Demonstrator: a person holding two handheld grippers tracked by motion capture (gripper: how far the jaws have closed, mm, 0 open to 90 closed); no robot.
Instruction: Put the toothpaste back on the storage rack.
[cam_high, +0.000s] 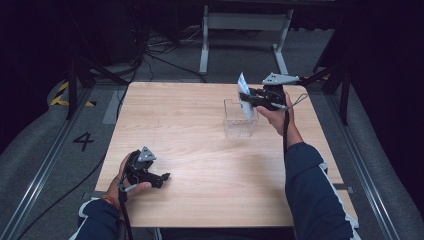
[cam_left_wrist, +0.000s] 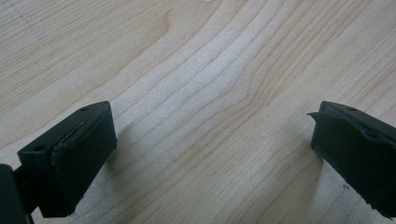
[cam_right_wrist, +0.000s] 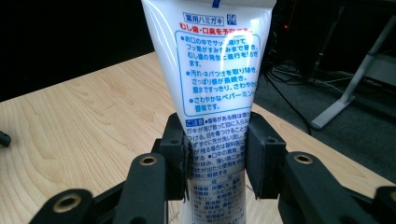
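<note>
White tube (cam_right_wrist: 212, 93) pinched in your right gripper (cam_high: 255, 98) above the clear box (cam_high: 239, 121); left gripper (cam_left_wrist: 210, 154) rests wide open, empty. Tilt it, and the tube may catch the rim.

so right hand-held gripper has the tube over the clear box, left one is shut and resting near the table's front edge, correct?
One error: the left hand-held gripper is open, not shut. The left gripper view shows its jaws wide apart over bare table. The rest holds: the right hand-held gripper clamps the tube over the clear box.
</note>
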